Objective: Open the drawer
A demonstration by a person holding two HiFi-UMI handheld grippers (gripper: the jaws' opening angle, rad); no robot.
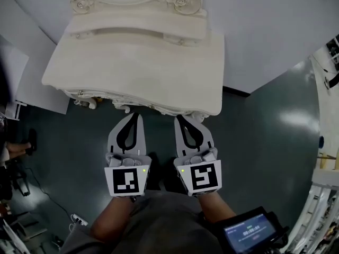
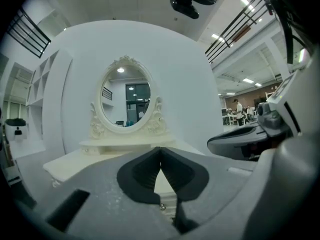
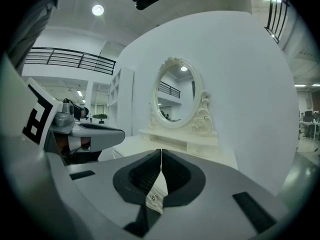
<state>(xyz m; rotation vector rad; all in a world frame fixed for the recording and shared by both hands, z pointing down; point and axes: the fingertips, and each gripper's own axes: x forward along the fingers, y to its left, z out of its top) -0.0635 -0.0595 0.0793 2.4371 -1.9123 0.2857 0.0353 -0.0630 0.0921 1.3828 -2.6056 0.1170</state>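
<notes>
A cream dressing table with an oval mirror stands against a white curved wall. Its drawer front lies under the tabletop's overhang and is mostly hidden in the head view. In the gap below the closed jaws a small metal knob shows in the left gripper view, and a knob shows likewise in the right gripper view. My left gripper and right gripper sit side by side just in front of the table's front edge, both shut with nothing between the fingers. Each points roughly level at the table.
Dark teal floor surrounds the table. A white rack stands at the right, and a handheld screen sits at the lower right. A power strip and cables lie on the floor at the lower left.
</notes>
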